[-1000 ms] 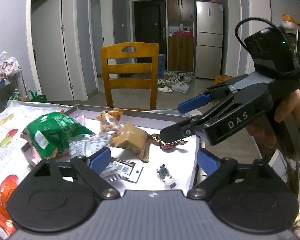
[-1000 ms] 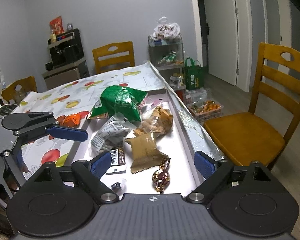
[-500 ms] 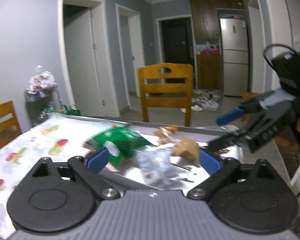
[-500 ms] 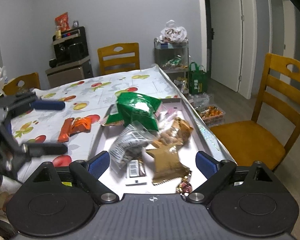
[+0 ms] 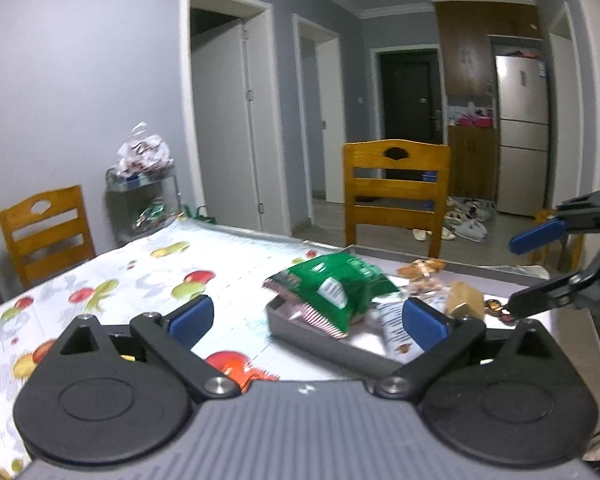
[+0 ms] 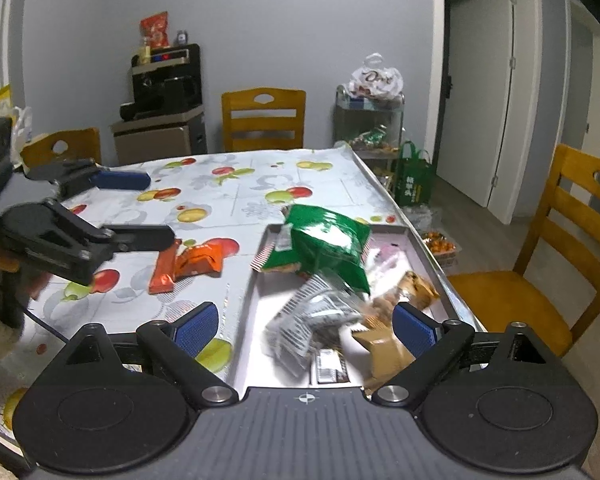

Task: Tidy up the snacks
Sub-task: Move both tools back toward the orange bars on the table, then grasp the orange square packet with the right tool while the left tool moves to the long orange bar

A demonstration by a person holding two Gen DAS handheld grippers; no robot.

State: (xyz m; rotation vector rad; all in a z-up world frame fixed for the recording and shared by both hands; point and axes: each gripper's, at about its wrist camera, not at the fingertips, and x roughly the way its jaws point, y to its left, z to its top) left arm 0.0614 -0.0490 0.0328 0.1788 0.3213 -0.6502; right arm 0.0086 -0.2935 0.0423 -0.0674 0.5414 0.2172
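Most snacks fill the grey metal tray (image 6: 416,236); two orange foil packets (image 6: 188,262) remain mid-left on the bench (image 6: 240,184). Both the left claw (image 5: 306,318) and the right claw (image 6: 306,326), just opening, gape wide and empty.

Tray (image 6: 416,240) heaped with snacks; tablecloth (image 6: 240,184) beyond bare.

A green snack bag (image 5: 332,294) lies over the grey tray's (image 5: 320,336) rim on the fruit-print tablecloth (image 5: 140,280).
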